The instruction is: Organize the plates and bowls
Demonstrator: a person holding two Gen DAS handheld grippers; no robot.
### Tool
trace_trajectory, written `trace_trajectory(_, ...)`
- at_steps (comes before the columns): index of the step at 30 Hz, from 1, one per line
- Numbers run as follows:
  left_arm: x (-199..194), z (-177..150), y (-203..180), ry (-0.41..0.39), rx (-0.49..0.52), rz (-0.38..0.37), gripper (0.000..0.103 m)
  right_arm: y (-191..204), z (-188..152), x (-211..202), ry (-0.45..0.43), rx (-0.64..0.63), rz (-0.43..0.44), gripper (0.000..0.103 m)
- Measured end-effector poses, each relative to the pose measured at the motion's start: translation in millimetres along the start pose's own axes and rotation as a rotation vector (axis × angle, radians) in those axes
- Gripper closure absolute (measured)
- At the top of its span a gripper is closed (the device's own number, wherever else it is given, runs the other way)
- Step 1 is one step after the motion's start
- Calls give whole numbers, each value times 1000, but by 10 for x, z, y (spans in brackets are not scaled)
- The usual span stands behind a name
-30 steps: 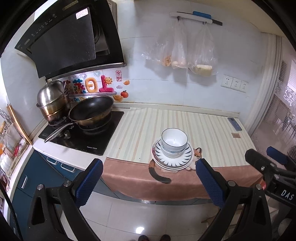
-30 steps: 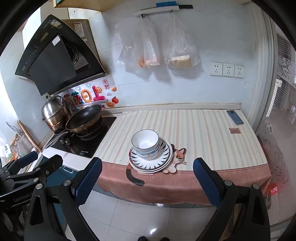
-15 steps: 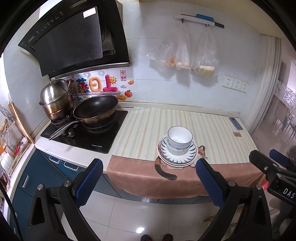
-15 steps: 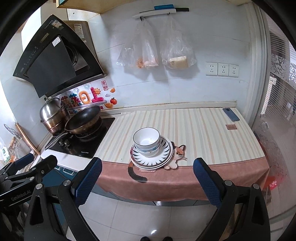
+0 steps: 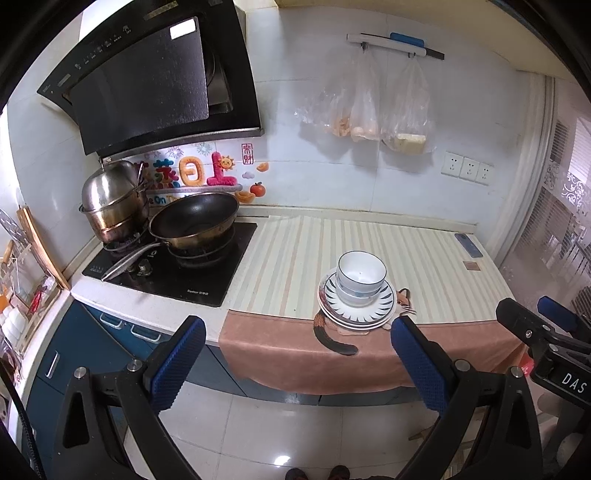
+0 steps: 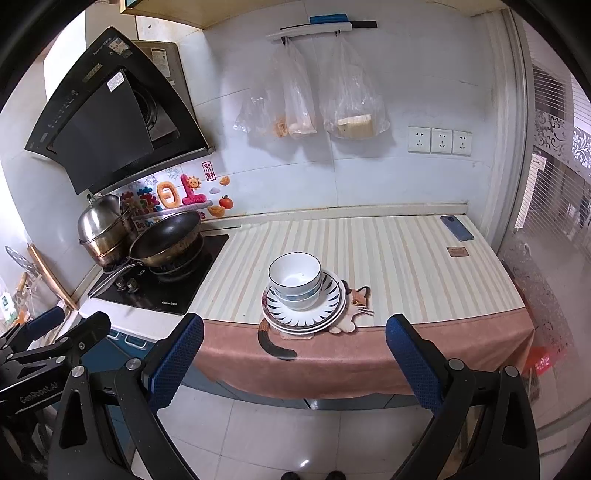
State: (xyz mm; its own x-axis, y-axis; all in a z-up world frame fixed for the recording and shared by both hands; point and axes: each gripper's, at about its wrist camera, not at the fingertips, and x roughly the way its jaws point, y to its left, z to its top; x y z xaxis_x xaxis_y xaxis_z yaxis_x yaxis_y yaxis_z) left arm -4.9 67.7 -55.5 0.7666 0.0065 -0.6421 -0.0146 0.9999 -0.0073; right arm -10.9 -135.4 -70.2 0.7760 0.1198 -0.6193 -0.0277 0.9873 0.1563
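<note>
Both grippers' fingers (image 5: 417,365) (image 6: 412,362) spread, empty — only right view shows cabinet (image 6: 166,9) above.

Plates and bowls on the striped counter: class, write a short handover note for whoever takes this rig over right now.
Left gripper: open, empty, held out over the floor in front of the counter.
Right gripper: open, empty, likewise short of the counter.
Bowls: nested, sitting on the stacked plates. The stack rests on a cat-shaped mat near the front edge of the striped counter, to the right of the stove.
Done: nothing shows as handled yet; the whole stack sits as one pile.
Left: reach the stack, lift the bowls off, then sort bowls and plates. Where they should end up is not shown.
</note>
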Motion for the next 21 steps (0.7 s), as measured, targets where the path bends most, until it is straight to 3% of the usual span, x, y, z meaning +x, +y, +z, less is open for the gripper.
trace_trajectory(21, -32, -7, 39, 8, 17, -53, 0, 149, -170, -179, -6, 23, -51, 2)
